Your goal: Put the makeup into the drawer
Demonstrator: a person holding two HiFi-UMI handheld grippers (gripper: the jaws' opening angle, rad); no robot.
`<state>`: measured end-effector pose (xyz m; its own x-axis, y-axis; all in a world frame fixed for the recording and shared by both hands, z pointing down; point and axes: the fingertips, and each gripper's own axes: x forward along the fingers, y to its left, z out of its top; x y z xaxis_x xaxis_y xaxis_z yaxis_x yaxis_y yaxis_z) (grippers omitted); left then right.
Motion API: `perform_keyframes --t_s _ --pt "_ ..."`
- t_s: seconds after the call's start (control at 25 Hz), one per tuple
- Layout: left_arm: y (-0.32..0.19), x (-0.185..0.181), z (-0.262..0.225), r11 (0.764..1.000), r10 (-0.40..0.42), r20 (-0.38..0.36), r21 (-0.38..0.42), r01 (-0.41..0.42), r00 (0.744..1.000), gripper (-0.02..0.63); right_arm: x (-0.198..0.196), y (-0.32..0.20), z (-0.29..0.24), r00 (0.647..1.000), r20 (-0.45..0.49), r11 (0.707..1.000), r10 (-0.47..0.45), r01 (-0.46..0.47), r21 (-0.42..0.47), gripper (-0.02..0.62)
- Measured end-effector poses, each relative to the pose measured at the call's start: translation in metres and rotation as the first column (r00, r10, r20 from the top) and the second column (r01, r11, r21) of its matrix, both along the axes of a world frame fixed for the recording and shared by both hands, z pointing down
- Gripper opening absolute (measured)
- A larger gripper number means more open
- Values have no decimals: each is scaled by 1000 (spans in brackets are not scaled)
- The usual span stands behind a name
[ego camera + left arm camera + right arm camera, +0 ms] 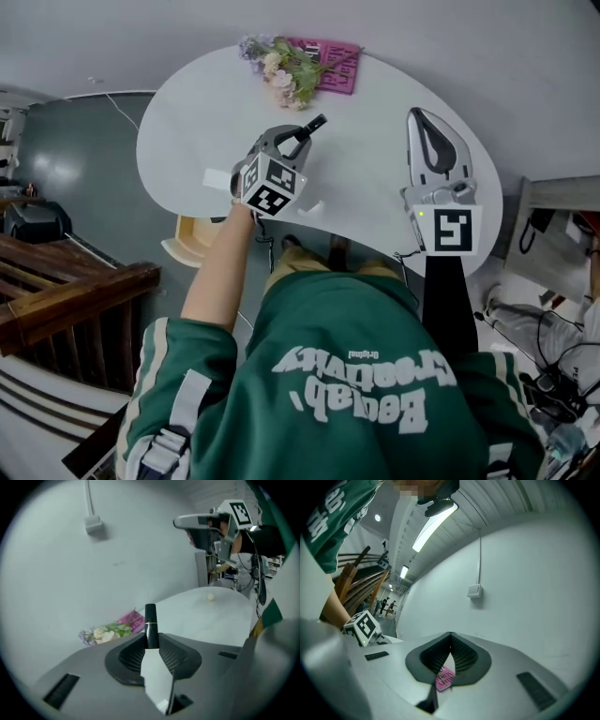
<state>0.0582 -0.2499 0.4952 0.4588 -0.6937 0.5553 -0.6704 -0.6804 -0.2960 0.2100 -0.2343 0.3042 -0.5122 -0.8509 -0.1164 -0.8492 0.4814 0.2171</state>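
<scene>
With our left gripper (302,137) we keep the fingers clenched on the black makeup tube (150,624), holding it over the middle of the table (187,122). The fingers of our right gripper (450,637) are pressed together on nothing, near the table's right edge. Flowers (286,70) lie at the far edge.

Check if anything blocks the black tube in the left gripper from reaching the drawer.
Nothing visible does. The left gripper holds the black tube over the white table. The pale wooden box under its near edge, likely the drawer, looks uncovered.
</scene>
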Motion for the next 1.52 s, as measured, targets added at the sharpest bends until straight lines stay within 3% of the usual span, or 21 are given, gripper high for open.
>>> perform_keyframes --t_s 0.08,0.2,0.28,0.4,0.48,0.6,0.72,0.88,1.0,1.12,1.4,1.52 --pt "-1 -10 -35 994 -72 -63 79 77 995 103 -12 -1 -4 1000 -4 1000 -24 24 19 9" --pt "5 -29 -82 964 -175 -182 170 206 968 104 -28 -2 0 998 -31 999 -47 48 18 9" --pt "12 -44 -116 926 -232 -251 238 293 940 104 -39 -3 5 995 -70 997 -72 73 9 9" --pt "26 -65 -161 845 -295 -324 349 404 899 104 -53 -5 -1 994 -64 996 -86 88 32 9" --pt "36 -73 -173 817 -295 -355 388 427 887 104 -62 -3 -6 996 -42 996 -76 78 47 9" --pt "48 -88 -176 807 -300 -372 393 442 878 104 -87 5 -17 994 1 992 -109 108 71 9" --pt "59 -107 -182 793 -313 -389 395 464 866 104 -105 10 -9 989 -69 990 -134 137 35 9" --pt "78 -143 -184 760 -363 -400 396 516 842 104 -144 17 -17 981 -8 979 -196 196 50 9" --pt "96 -177 -181 731 -419 -393 388 561 818 104 -179 26 -1 965 -52 966 -257 257 -3 9" --pt "121 -218 -177 695 -485 -384 377 613 786 104 -231 44 4 937 -59 939 -343 342 -28 9" --pt "186 -310 -171 584 -619 -367 376 719 695 104 -341 87 9 849 -39 850 -526 526 -18 9" --pt "215 -347 -166 529 -674 -368 365 766 641 104 -380 105 14 807 -50 808 -589 588 -20 9"
